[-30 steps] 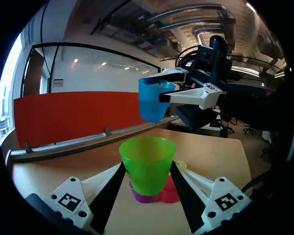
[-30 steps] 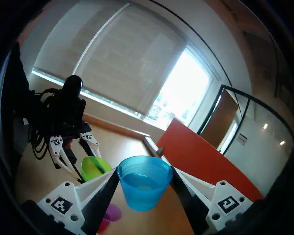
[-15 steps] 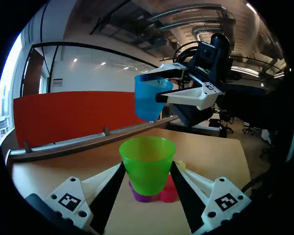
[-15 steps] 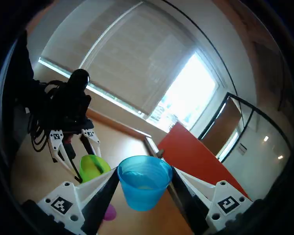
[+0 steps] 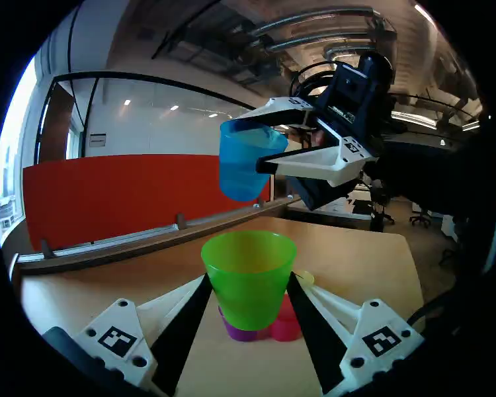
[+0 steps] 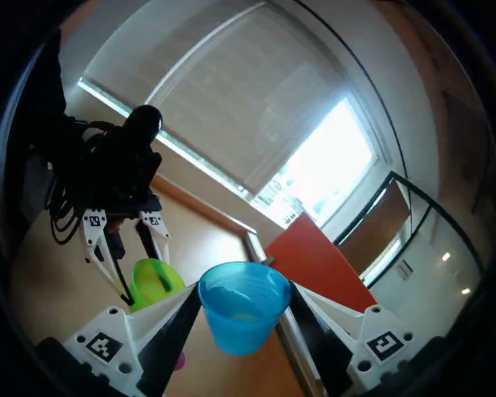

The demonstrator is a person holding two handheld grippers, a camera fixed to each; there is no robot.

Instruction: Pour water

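My left gripper [image 5: 249,291] is shut on a green cup [image 5: 249,276], held upright above the wooden table [image 5: 354,251]. Higher up and a little left of it hangs a blue cup [image 5: 243,162] with water in it, tipped to the left, and my right gripper [image 5: 278,142] is shut on it. In the right gripper view the same blue cup [image 6: 243,312] sits between my right gripper's [image 6: 244,306] fingers, water low inside. The green cup [image 6: 152,281] shows beyond to the left, held by the left gripper [image 6: 149,281].
A purple cup [image 5: 238,331] and a red cup [image 5: 286,325] stand on the table under the green cup, a yellow thing [image 5: 305,278] behind. A red partition [image 5: 122,192] and a rail run along the table's far edge. Office chairs [image 5: 420,215] stand at the right.
The right gripper has carried the blue cup left and slightly up, tilting it more over the green cup. The left gripper and green cup have stayed still.
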